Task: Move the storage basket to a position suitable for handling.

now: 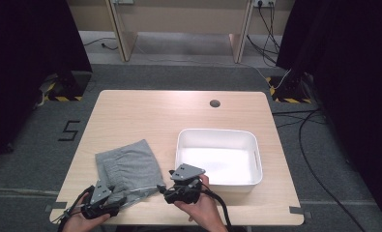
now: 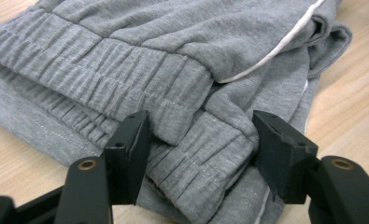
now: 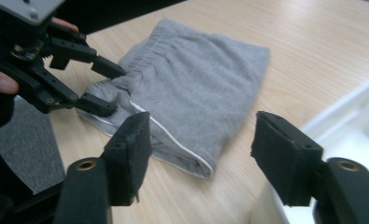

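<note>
Lying folded on the near left of the tabletop (image 1: 145, 108), the grey shorts (image 1: 128, 166) have not yet left the wood, so the work looks to be at its start. Judging by the layout, the likely aim is to lift the shorts and set them into the white bin (image 1: 217, 157), which stands just right of them on the near right of the tabletop, with nothing in it. That leaves nearly everything to do: securing the hold, lifting, carrying across and releasing.

The left claw (image 1: 116, 195) sits at the near edge of the shorts. In the left gripper view its jaws stand about half open, straddling a bunched fold of the ribbed waistband (image 2: 191, 140); the pads are close against the cloth on both sides, but I cannot see a firm pinch, so I judge the grab unfinished.

The right claw (image 1: 165, 189) hovers just off the near right corner of the shorts, between them and the bin. Its jaws stand wide apart with nothing between them, aimed toward the white-trimmed edge (image 3: 173, 142) of the cloth.
</note>
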`<state>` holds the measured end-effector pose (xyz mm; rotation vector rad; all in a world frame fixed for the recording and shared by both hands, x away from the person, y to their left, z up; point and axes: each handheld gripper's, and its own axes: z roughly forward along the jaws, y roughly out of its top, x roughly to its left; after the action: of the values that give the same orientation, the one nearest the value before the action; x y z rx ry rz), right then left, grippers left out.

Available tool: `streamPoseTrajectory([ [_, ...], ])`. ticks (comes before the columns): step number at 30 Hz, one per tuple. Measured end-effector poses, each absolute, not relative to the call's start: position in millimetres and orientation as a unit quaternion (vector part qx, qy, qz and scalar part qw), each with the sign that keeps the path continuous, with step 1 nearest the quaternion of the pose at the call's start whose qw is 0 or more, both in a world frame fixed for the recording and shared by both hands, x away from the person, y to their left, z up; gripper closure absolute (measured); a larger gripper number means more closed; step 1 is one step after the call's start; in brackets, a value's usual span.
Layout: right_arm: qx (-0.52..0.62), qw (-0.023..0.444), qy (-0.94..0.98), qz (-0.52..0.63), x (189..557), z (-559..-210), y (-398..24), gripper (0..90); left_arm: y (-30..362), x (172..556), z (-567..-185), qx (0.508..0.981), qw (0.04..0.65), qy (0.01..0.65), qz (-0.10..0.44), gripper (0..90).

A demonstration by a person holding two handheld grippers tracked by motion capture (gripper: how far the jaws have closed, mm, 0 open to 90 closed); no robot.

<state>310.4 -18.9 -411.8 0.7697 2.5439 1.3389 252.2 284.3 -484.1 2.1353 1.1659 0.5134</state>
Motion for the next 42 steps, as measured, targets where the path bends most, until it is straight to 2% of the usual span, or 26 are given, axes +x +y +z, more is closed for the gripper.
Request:
streamPoseTrajectory([
  [1,0.260,0.088,0.849,0.452,308,-408,-25,32.7,285,252,-484,0.813,0.322,0.443,0.196,38.0],
  [6,0.273,0.123,0.844,0.445,299,-398,-60,32.7,286,251,-484,0.813,0.324,0.443,0.194,38.0],
  [15,0.326,0.205,0.845,0.370,295,-405,-128,36.2,285,251,-484,0.814,0.322,0.443,0.193,37.8],
  [20,0.321,0.211,0.865,0.322,300,-413,-147,41.3,285,251,-484,0.814,0.322,0.443,0.193,37.7],
  [24,0.293,0.190,0.884,0.312,311,-428,-164,44.9,285,252,-484,0.815,0.321,0.443,0.192,37.7],
  [28,0.256,0.169,0.890,0.338,319,-430,-171,55.9,285,252,-484,0.815,0.320,0.443,0.194,37.6],
  [29,0.256,0.169,0.890,0.338,319,-430,-171,55.9,285,252,-484,0.815,0.320,0.443,0.194,37.6],
  [30,0.248,0.159,0.889,0.352,323,-429,-172,62.1,285,252,-484,0.815,0.320,0.443,0.194,37.5],
  [34,0.196,0.155,0.894,0.372,333,-429,-174,71.9,285,252,-484,0.815,0.320,0.444,0.194,37.5],
  [42,0.134,0.156,0.902,0.381,349,-431,-179,73.4,284,252,-483,0.816,0.315,0.445,0.192,37.5],
])
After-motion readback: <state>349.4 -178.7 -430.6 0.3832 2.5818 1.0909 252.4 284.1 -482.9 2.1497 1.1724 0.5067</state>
